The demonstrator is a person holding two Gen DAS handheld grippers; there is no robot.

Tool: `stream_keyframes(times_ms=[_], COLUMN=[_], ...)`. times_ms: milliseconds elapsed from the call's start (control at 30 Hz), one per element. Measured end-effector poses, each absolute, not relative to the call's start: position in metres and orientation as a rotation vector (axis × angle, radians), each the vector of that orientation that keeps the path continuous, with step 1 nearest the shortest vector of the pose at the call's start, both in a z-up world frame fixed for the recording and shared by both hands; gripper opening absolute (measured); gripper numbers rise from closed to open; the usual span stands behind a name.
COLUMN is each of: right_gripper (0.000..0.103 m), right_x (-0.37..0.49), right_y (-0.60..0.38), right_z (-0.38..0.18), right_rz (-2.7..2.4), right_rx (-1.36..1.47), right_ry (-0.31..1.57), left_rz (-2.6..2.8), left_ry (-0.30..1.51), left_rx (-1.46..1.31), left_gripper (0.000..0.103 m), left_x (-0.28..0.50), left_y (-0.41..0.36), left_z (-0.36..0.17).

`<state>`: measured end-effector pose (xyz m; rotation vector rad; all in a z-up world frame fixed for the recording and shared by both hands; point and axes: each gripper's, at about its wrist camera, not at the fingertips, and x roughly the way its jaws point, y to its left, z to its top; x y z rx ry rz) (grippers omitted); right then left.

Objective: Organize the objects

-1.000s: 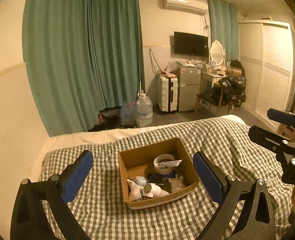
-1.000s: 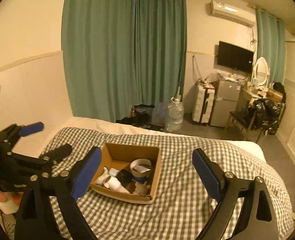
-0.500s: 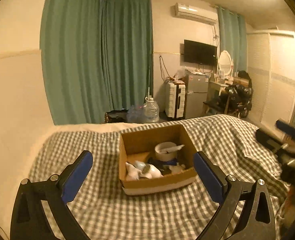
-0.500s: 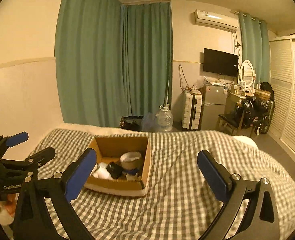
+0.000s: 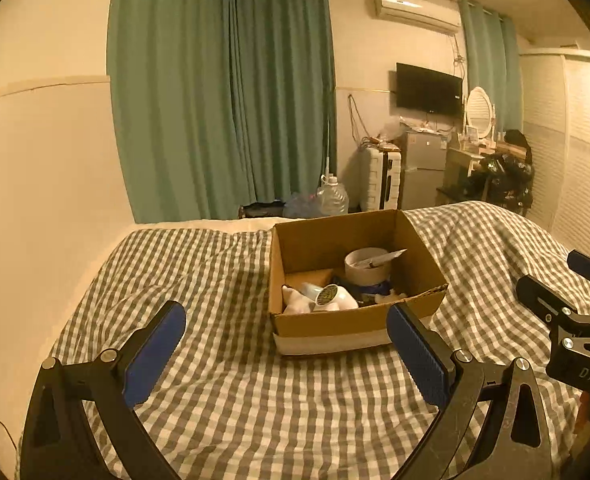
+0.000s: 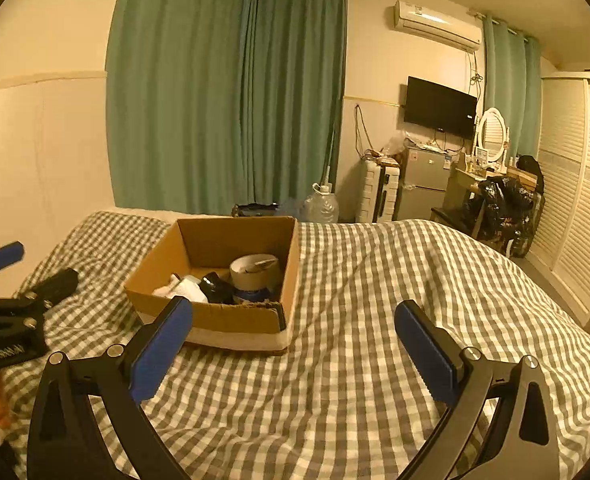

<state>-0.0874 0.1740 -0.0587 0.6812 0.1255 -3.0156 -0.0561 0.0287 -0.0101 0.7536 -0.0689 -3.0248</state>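
An open cardboard box [image 5: 335, 326] [image 6: 239, 322] sits on a bed with a grey-and-white checked cover [image 5: 255, 408] [image 6: 375, 320]. Inside it lie a roll of tape [image 5: 367, 268] [image 6: 255, 270], white items [image 5: 335, 302] [image 6: 181, 290] and a dark object [image 6: 217, 290]. My left gripper [image 5: 285, 352] is open just in front of the box, nothing between its blue pads. My right gripper [image 6: 293, 344] is open too, in front of the box's right corner and empty. Each gripper shows at the edge of the other's view.
Green curtains [image 5: 223, 100] hang behind the bed. A water jug [image 5: 332, 200], a white suitcase [image 5: 381, 180], a small fridge [image 5: 423, 168], a wall TV [image 5: 429, 88] and a cluttered desk stand beyond. A white louvred wardrobe [image 6: 575, 220] is at the right.
Both grippers have sunk toward the bed, so the box now looks nearer and is seen from a lower angle. Both stay empty.
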Motion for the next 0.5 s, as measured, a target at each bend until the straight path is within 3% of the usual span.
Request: stream_keyframes(times_ms=[500], right_gripper=[0.101], right_x=[-0.0889], right_y=[0.1711], right_z=[-0.0613], right_rz=[-3.031], right_rx=[0.678], right_ry=[0.125], left_rz=[-3.02], left_ry=[-0.048], left_rx=[0.75], left_gripper=[0.103], left_x=[-0.0502], left_y=[0.019], left_z=[-0.0083])
